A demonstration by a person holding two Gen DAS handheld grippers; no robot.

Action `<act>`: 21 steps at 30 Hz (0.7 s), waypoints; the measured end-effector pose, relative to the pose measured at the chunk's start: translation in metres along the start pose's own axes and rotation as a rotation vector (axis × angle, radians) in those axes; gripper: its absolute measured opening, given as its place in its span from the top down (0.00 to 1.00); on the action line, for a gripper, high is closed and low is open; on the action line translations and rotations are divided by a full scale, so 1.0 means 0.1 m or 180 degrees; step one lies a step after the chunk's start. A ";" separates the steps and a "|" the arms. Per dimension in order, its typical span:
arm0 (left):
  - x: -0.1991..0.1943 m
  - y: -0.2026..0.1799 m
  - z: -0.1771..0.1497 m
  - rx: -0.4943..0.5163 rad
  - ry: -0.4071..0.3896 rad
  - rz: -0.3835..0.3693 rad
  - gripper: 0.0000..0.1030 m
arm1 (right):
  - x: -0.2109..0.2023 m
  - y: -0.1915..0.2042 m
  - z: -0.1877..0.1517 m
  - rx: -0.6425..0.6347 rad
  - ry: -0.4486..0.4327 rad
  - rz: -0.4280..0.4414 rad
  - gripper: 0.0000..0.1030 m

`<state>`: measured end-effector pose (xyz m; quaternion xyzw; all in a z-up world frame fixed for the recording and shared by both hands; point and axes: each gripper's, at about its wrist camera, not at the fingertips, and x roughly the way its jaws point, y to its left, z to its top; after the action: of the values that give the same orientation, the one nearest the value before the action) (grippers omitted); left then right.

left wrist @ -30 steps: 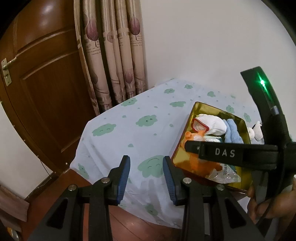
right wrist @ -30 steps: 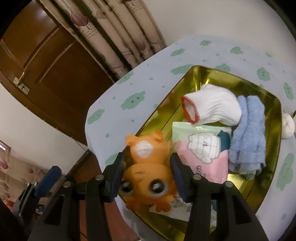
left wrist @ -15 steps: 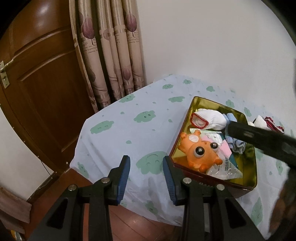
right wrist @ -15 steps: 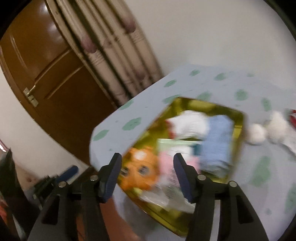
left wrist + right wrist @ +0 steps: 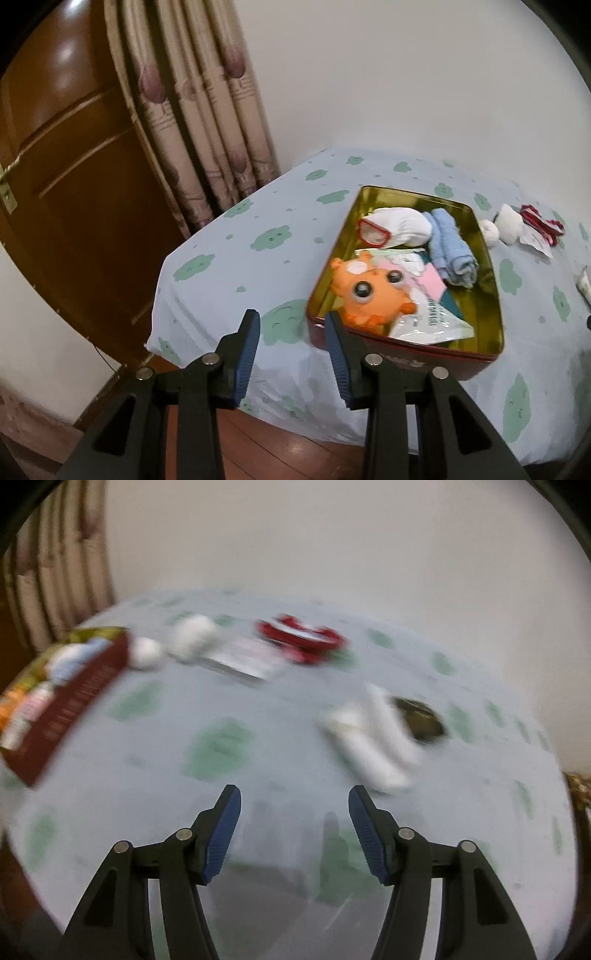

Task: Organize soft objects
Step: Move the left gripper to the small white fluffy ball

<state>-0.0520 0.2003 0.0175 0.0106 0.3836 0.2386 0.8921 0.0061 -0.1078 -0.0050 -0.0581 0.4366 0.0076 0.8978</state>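
A gold-lined tin box (image 5: pixel 484 343) with red sides sits on the cloud-print tablecloth. It holds an orange plush toy (image 5: pixel 365 291), a white sock (image 5: pixel 395 230), a blue towel roll (image 5: pixel 450 251) and flat packets. My left gripper (image 5: pixel 291 328) is open and empty, near the box's near-left corner. My right gripper (image 5: pixel 293 808) is open and empty over the cloth. Ahead of it, blurred, lie a white rolled item (image 5: pixel 373 738), white plush balls (image 5: pixel 184 642), a red and white item (image 5: pixel 303 638) and the box (image 5: pixel 70 698) at left.
A wooden door (image 5: pixel 66 184) and patterned curtains (image 5: pixel 207 110) stand left of the table. A white wall is behind it. A dark round object (image 5: pixel 421 716) lies beside the white rolled item. A flat card (image 5: pixel 240 661) lies near the plush balls.
My right gripper let go of the orange plush in the box, opened and swung right over the table. It has left the left wrist view. The left gripper barely moved.
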 end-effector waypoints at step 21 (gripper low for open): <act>-0.08 -1.89 0.80 0.1985 -0.0319 -0.1465 0.64 | 0.00 -0.53 -0.27 0.0518 -0.0236 0.0017 0.12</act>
<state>0.0771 0.0428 0.0416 0.2065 0.3860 -0.0965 0.8939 -0.0116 -0.1636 -0.0162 0.0165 0.4023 -0.0232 0.9151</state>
